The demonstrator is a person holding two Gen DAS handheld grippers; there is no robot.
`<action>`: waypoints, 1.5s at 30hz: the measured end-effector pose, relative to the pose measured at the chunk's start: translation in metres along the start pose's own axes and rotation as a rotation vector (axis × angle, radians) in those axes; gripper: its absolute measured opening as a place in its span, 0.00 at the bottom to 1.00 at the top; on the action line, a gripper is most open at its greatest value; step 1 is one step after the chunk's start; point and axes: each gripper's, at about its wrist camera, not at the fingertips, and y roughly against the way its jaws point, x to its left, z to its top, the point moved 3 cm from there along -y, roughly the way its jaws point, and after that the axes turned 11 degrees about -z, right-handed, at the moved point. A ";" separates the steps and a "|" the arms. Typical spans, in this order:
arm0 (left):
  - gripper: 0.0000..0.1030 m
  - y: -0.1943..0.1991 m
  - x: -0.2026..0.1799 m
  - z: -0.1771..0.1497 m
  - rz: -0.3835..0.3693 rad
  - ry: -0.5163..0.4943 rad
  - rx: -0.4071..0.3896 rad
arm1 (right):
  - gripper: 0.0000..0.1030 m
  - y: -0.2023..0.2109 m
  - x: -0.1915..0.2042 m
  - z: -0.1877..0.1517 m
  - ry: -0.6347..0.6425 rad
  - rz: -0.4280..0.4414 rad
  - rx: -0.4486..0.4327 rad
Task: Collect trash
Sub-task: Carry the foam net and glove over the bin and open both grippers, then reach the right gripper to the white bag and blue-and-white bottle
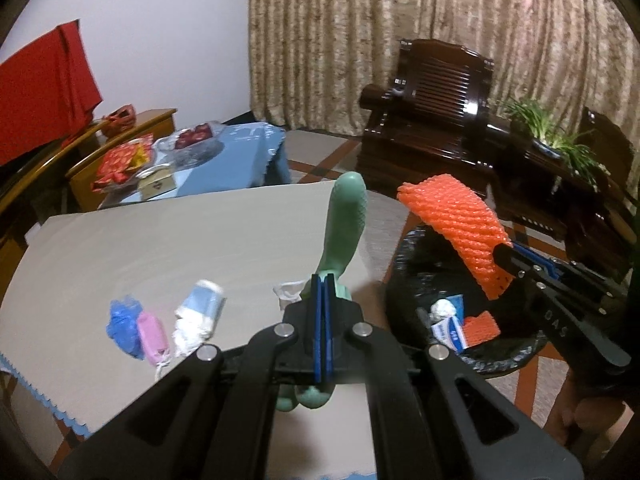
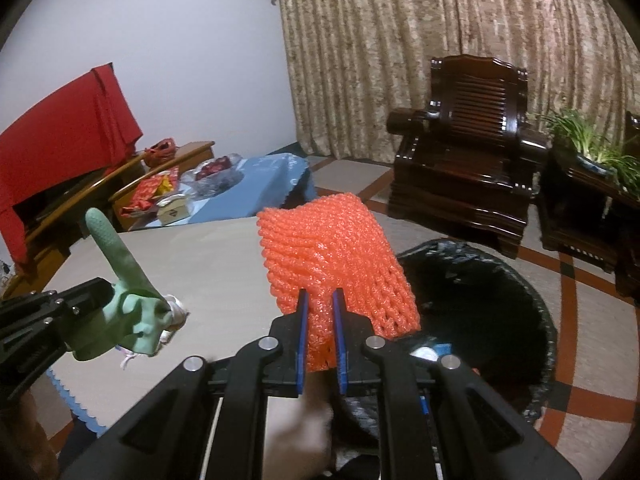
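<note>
- The right gripper (image 2: 320, 334) pinches the orange foam net (image 2: 336, 256) over the black trash bin (image 2: 536, 312).
- The left gripper (image 1: 323, 312) squeezes a green glove (image 1: 345, 224) above the table (image 1: 160, 240) (near the bin).
- Next, I think: let go over the bin.

wall (image 2: 180, 60) white | curtain (image 2: 440, 40) beige | armchair (image 2: 472, 120) dark wood | floor (image 2: 580, 400) patterned
</note>
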 end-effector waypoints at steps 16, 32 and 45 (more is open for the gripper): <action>0.01 -0.094 -0.115 0.017 -0.173 -0.036 0.057 | 0.11 -0.059 -0.105 -0.019 -0.051 -0.107 0.120; 0.28 -0.184 -0.122 -0.004 -0.233 -0.024 0.169 | 0.38 -0.102 -0.166 -0.062 -0.162 -0.169 0.253; 0.60 -0.101 0.014 -0.026 0.017 0.043 0.132 | 0.37 -0.048 -0.064 -0.059 -0.070 -0.022 0.200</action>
